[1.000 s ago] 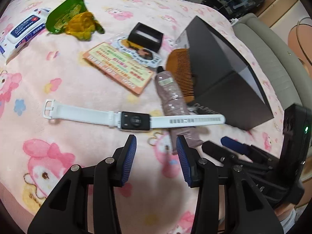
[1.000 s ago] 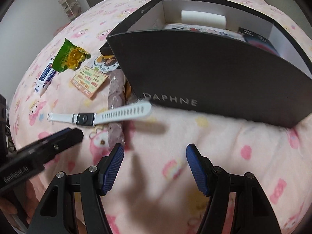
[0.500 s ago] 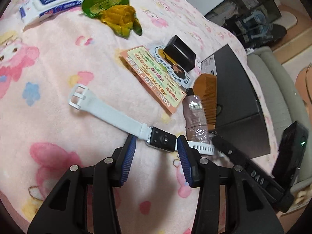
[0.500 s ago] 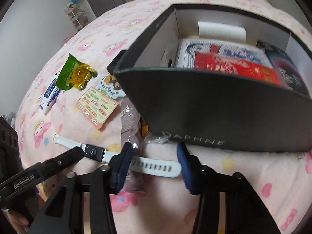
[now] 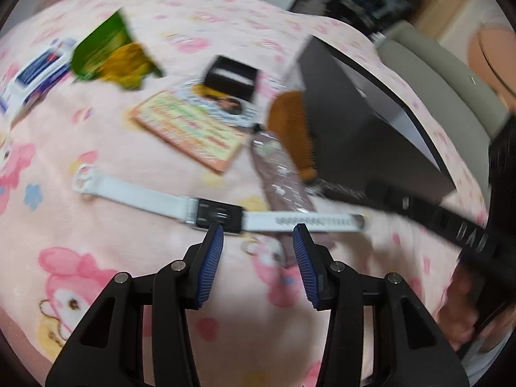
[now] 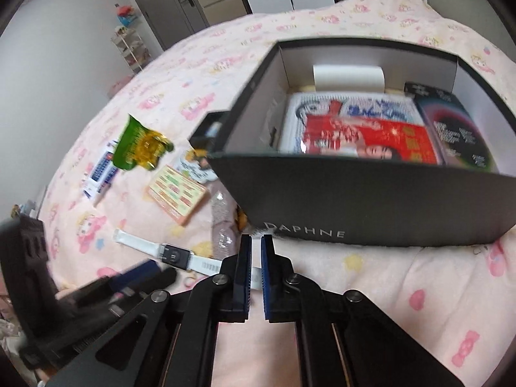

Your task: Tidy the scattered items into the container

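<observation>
Just in front of the black box (image 6: 371,206), on the bed, the right gripper (image 6: 255,254) is clamped on the white smartwatch (image 6: 175,254) strap end. The left gripper (image 5: 258,245) hangs apart beside it. Next, I judge: lift it over the box's near wall.

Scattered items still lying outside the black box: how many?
7, some maybe hidden: wipes pack, green snack bag, small black case, sticker, orange card, brown tube with comb beside the box, watch.
</observation>
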Available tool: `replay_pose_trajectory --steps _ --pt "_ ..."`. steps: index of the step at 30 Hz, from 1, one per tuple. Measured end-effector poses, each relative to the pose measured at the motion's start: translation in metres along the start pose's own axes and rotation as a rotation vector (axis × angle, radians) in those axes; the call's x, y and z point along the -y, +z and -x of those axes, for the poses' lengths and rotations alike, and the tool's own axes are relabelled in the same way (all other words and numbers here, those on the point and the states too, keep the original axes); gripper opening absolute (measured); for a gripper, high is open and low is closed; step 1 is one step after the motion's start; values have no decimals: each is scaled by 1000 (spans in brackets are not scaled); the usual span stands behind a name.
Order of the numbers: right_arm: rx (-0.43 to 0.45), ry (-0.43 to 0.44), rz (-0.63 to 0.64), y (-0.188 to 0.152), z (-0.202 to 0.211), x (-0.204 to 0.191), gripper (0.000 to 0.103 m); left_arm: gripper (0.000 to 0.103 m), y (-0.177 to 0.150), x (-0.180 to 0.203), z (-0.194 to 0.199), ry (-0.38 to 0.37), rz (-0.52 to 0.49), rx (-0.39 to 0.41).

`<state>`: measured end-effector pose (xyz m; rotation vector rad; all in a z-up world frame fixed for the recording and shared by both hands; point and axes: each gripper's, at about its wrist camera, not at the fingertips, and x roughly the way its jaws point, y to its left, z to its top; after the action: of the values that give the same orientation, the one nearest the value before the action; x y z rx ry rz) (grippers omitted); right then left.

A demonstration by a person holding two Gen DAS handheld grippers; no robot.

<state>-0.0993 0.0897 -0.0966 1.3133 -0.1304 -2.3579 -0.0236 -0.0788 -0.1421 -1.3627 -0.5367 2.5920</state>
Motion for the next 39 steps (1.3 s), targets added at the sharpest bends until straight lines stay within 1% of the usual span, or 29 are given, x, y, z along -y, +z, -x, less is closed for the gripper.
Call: replay_pose_trajectory --steps 2,3,4,6,9,13,15,19,20,23,24,25,28,30,31,34,36,37,39 --pt "16 10 -2 2 7 -2 4 45 -2 13 0 0 -55 3" --pt "22 14 -4 3 10 -2 4 47 -3 19 -1 3 -79 5" --pt "11 5 -11 1 8 1 4 50 -4 25 -2 13 -101 5" --pt "-12 -11 -24 -2 3 6 4 50 -4 31 -6 43 -126 0" --pt "-45 -37 -44 -7 -4 13 4 50 -6 29 -10 98 -120 -15" --pt "-90 -71 -71 -13 -13 23 4 50 -6 19 -8 150 -97 -19" --pt "-112 -88 -85 -16 -18 28 5 50 -5 18 -12 185 -111 -30" --pt "-152 -122 -93 -21 -28 34 5 50 -2 18 -24 301 -166 -83" --pt "-159 -126 -90 -21 -31 34 6 50 0 18 -28 308 -182 -95" --pt "-169 -101 -80 -19 -39 31 7 51 4 20 -40 324 -235 -134" --pt "-169 -86 -78 -19 -41 30 7 53 5 21 -45 323 -256 -141" --pt "-169 -70 -75 -18 -43 28 7 57 7 23 -49 322 -275 -146" --pt "-164 -19 -76 -16 -47 26 7 58 10 26 -56 330 -308 -135" --pt "-156 -8 -80 -13 -49 26 7 58 12 25 -59 339 -324 -107" --pt "-154 -3 -81 -12 -51 26 7 56 12 24 -60 342 -331 -93" --pt "-152 7 -72 -10 -53 21 7 42 12 22 -59 328 -344 -56" --pt "-149 20 -66 -10 -53 18 7 14 13 23 -58 309 -348 -45" --pt "-148 26 -62 -10 -52 16 8 3 14 24 -57 286 -343 -46" --pt "-150 31 -53 -11 -51 12 8 3 15 27 -55 245 -336 -50"
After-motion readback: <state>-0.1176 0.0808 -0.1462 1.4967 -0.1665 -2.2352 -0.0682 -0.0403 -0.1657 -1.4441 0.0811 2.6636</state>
